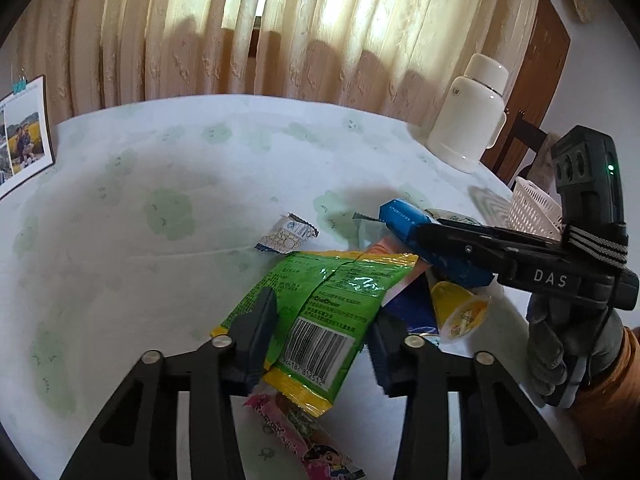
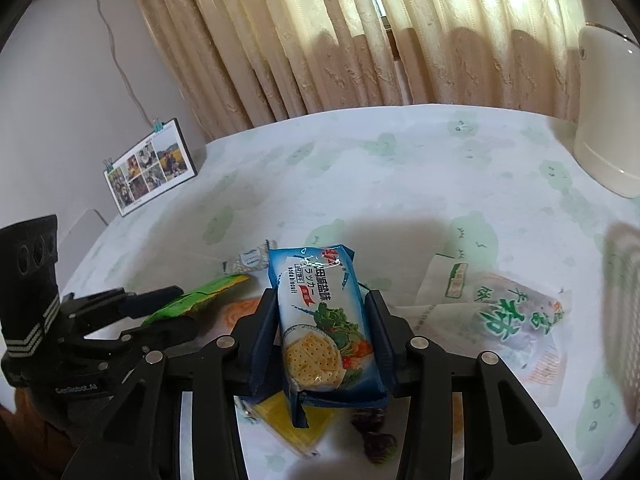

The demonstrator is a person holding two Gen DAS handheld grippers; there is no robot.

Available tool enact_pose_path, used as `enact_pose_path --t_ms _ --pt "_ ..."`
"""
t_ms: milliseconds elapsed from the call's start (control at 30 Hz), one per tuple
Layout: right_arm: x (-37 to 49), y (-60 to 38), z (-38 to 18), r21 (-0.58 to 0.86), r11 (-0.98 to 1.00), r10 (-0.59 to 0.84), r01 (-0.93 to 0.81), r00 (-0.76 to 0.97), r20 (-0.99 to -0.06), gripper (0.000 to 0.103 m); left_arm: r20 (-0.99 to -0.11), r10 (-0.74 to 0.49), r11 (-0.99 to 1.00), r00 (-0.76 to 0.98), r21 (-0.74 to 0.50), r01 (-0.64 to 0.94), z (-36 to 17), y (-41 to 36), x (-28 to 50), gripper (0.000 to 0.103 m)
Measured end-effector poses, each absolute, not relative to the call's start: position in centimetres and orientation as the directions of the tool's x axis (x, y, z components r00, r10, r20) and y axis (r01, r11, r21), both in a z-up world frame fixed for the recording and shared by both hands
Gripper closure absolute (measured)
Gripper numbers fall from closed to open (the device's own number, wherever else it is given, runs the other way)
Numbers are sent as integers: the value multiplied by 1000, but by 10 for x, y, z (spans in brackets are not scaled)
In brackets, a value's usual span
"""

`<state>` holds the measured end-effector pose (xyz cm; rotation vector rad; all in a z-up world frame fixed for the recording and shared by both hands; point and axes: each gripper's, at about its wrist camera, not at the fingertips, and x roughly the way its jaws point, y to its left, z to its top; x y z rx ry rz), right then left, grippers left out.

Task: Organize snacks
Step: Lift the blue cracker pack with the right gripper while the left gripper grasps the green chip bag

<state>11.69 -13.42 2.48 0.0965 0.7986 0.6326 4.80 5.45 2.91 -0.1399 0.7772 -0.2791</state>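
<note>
Right wrist view | right gripper clamps blue crinkly cracker packet mid-frame | left gripper pinches green foil pouch | advice: lift slowly, keep both packets level.

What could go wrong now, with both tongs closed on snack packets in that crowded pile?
1. The left tongs pinch the green packet, which overlaps the pink packet; lifting may drag that one along.
2. The right tongs squeeze the blue cracker pack; the crackers might break.
3. The two tongs work close together over the pile and could bump.
</note>
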Motion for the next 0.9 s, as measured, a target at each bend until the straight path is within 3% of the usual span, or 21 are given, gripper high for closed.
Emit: enact_pose_path --t_ms 267,900 --pt "116 -149 30 319 844 530 -432 583 -616 58 -638 -275 959 719 -234 159 41 61 42 80" --pt "77 -168 66 316 901 424 -298 761 -491 58 -605 -169 979 778 -194 62 64 62 26 92"
